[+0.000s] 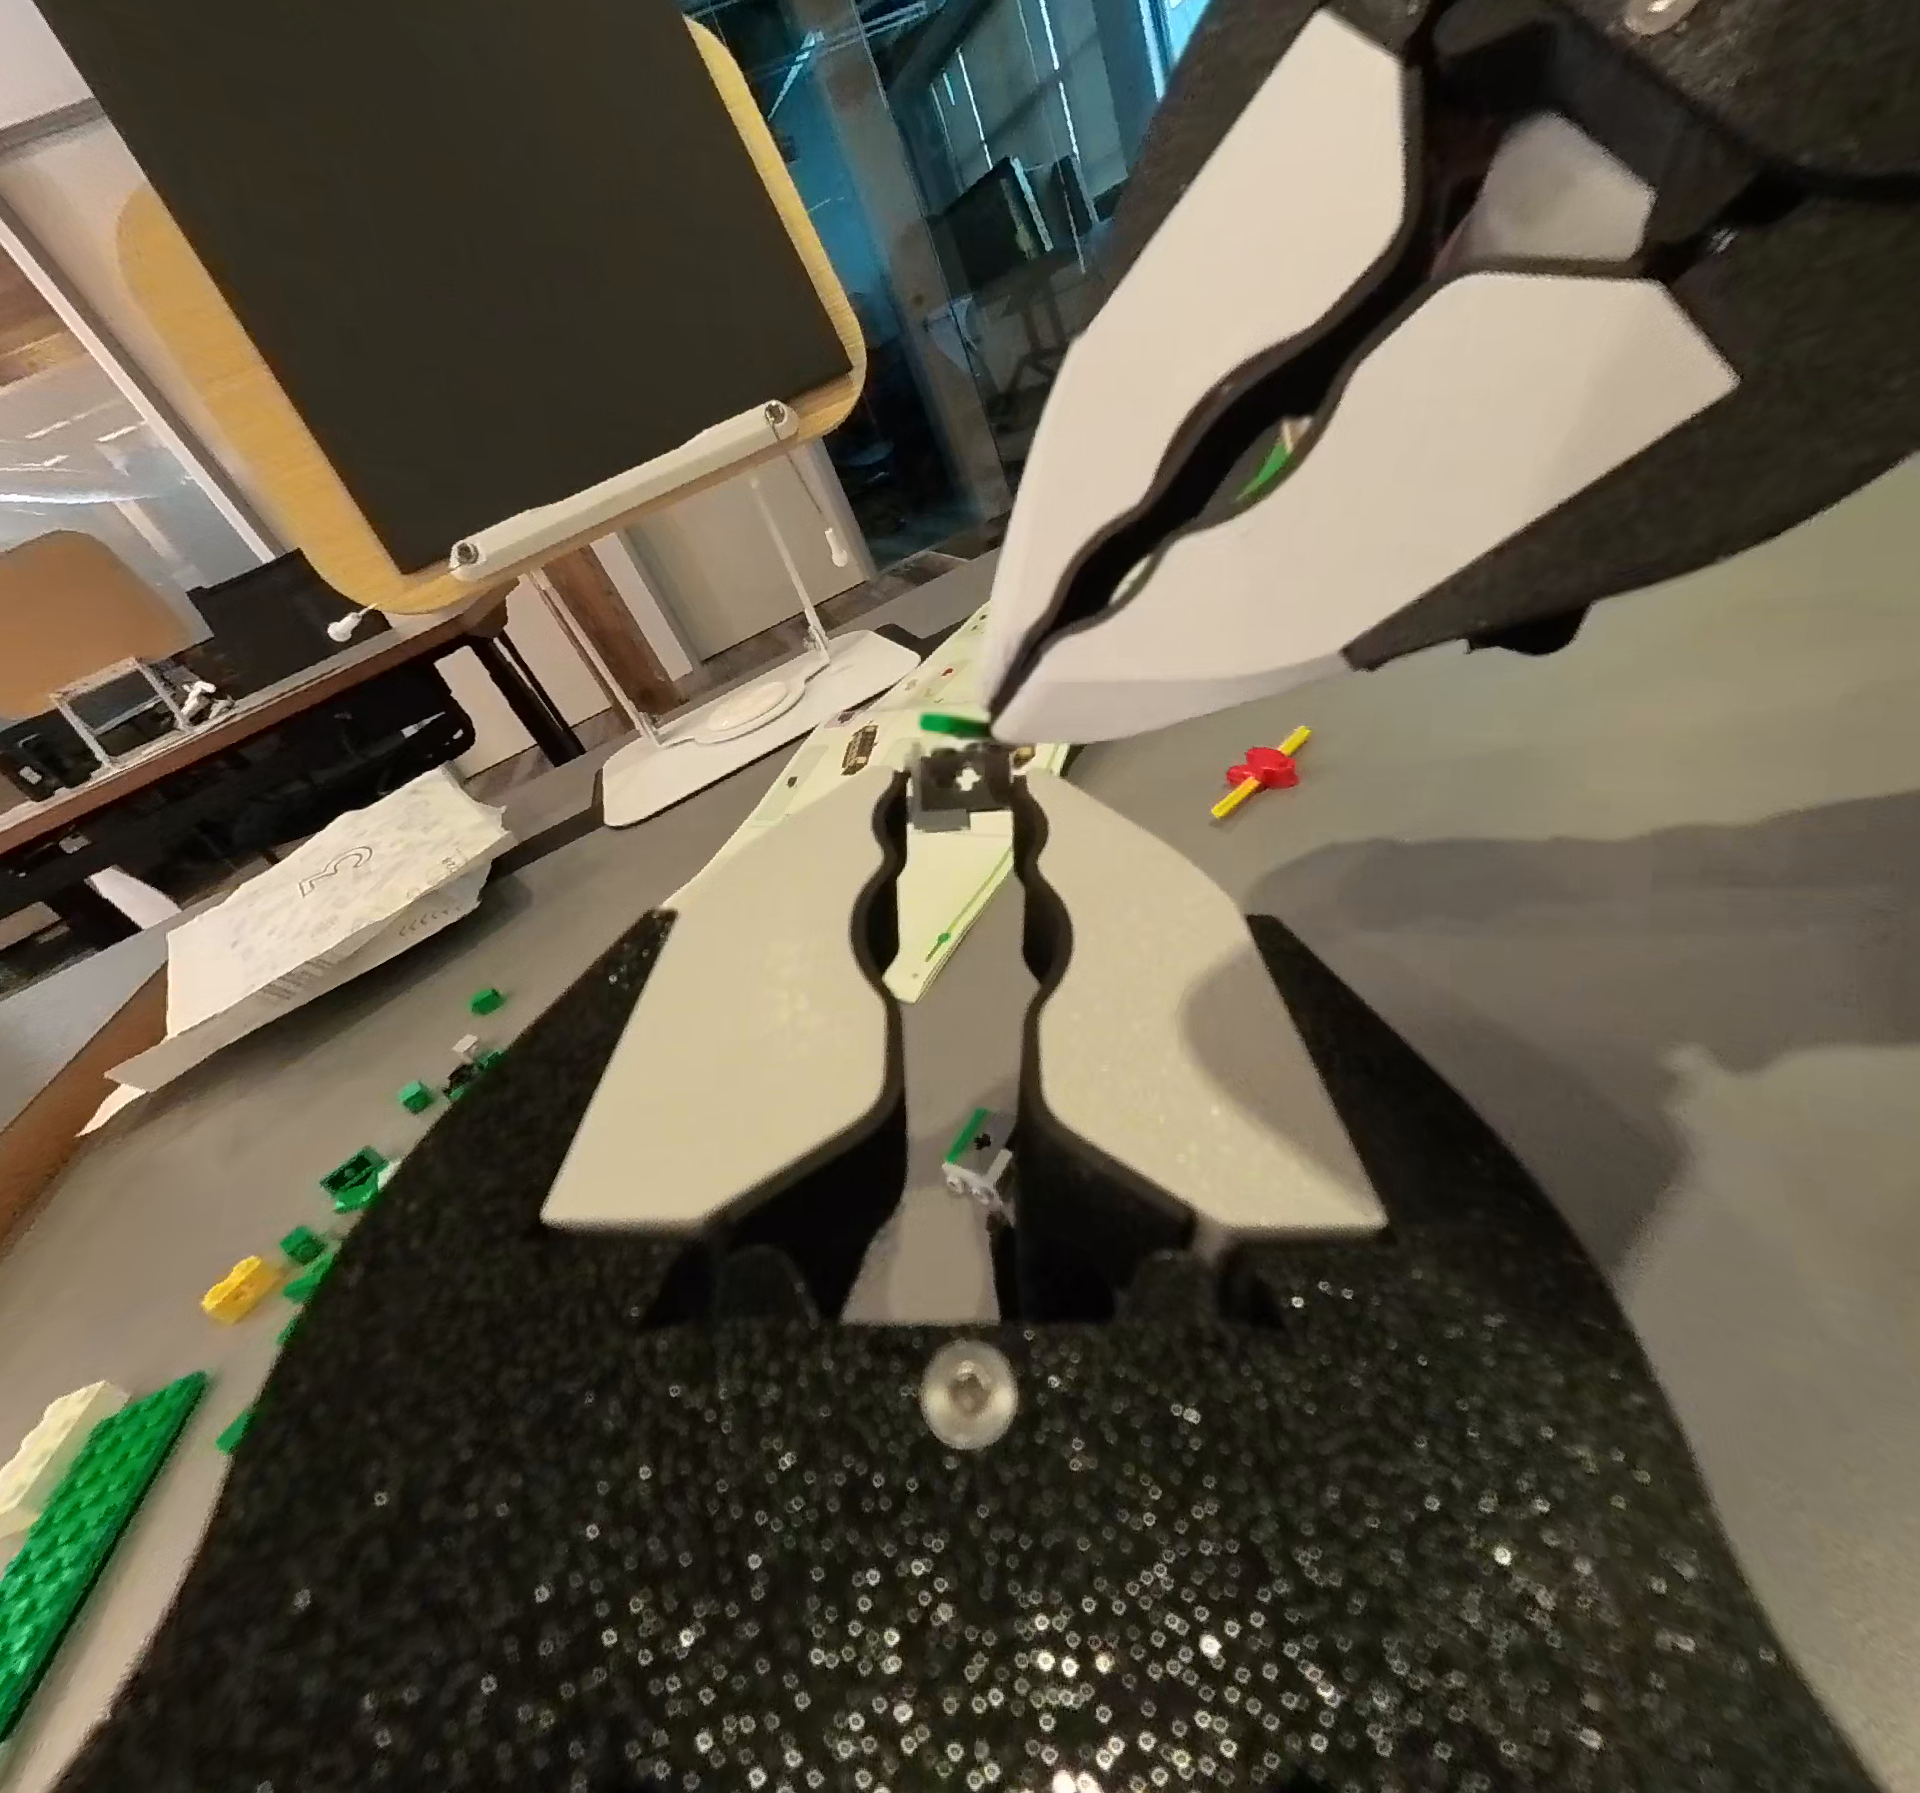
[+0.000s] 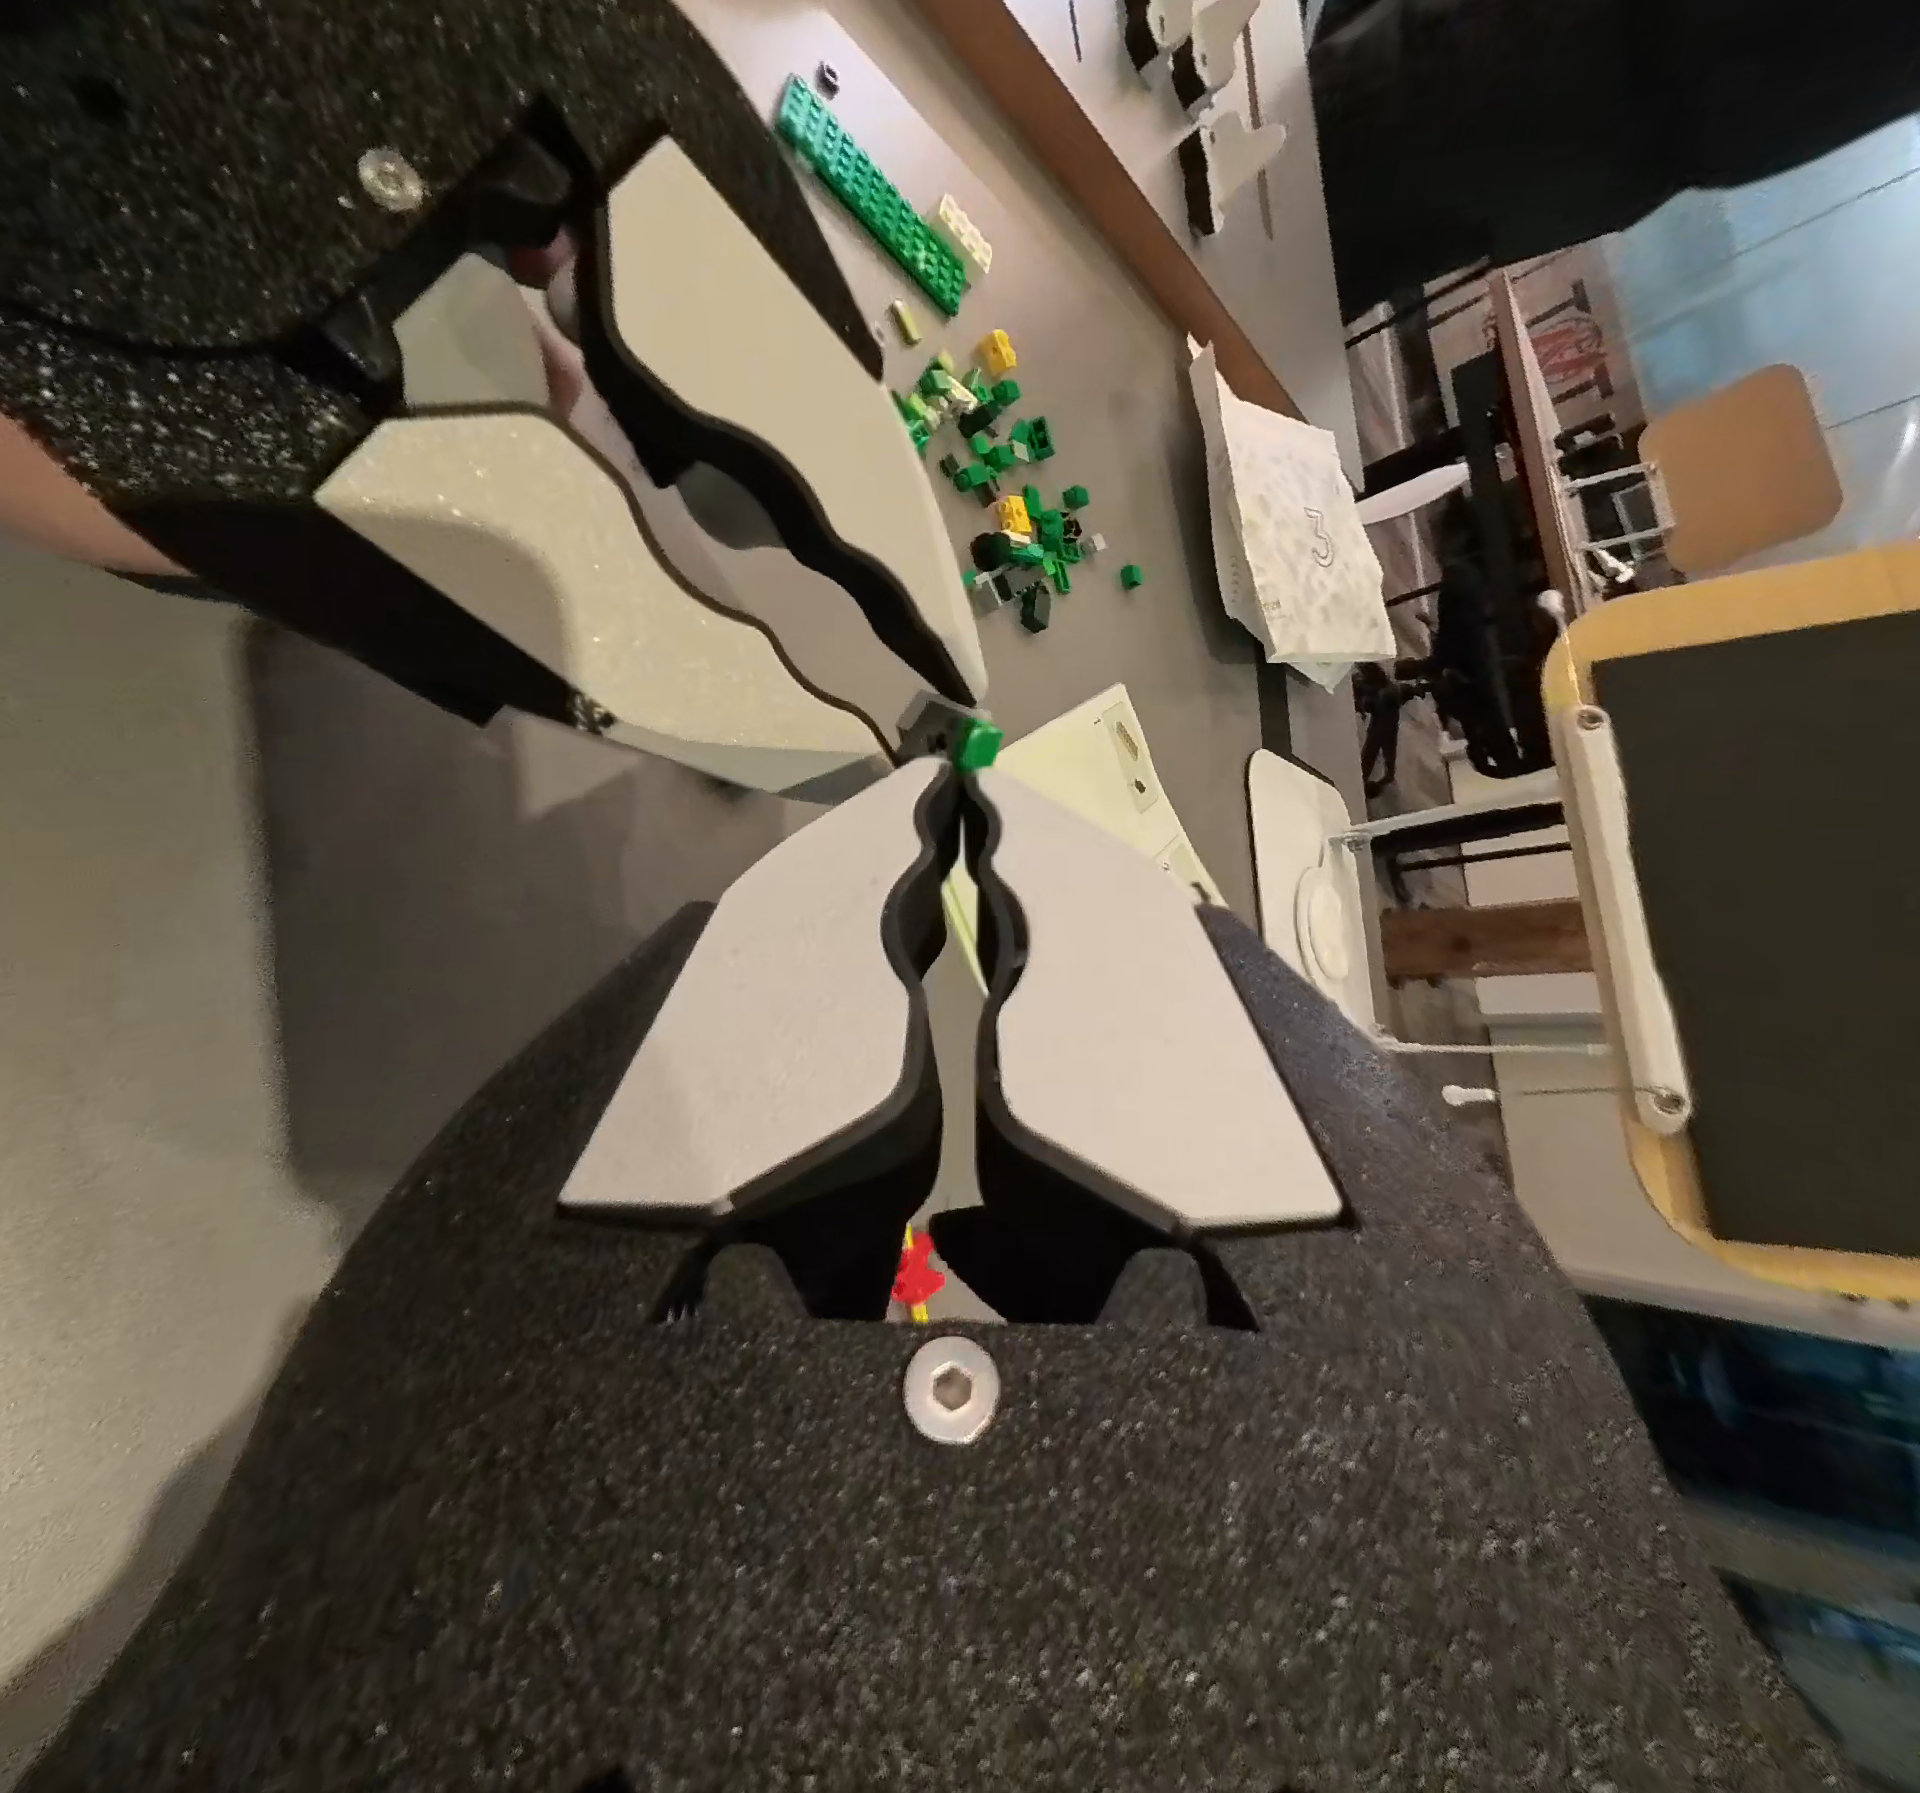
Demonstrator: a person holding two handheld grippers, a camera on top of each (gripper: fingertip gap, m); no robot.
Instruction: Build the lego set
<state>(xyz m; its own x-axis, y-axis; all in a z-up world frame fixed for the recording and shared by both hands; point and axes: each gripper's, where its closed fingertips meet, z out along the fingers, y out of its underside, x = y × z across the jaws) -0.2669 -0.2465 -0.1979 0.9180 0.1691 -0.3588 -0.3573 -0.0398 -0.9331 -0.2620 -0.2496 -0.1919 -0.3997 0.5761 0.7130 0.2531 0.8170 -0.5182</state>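
The left gripper [image 1: 951, 787] has its jaws narrowed onto a small grey piece [image 1: 948, 793], pinched at the very tips and held up off the table; the right gripper [image 2: 958, 775] has its jaws all but closed on a small green piece [image 2: 977, 741], which juts from the tips; the two sets of tips meet nose to nose, the green piece just beside or touching the grey one, and which of the two I cannot tell.

The step in hand looks to be joining these two small parts in the air, over the open instruction booklet [image 1: 940, 922] lying on the grey table [image 1: 1558, 964]; the next move, by my reckoning, calls for lining the green piece square with its seat on the grey piece, then a short firm press with both grips held tight, since so little of either part is gripped that a skewed push could flick one loose.

Farther out, a red and yellow part [image 1: 1259, 772] lies alone on the table beyond the right gripper; a loose heap of green bricks [image 2: 1003, 486] with a few yellow ones lies nearer the table's wooden edge, with a long green plate [image 2: 873, 195] and a white brick beside it; a crumpled paper bag [image 2: 1304, 548] lies at that edge too; most of the build looks not yet done.
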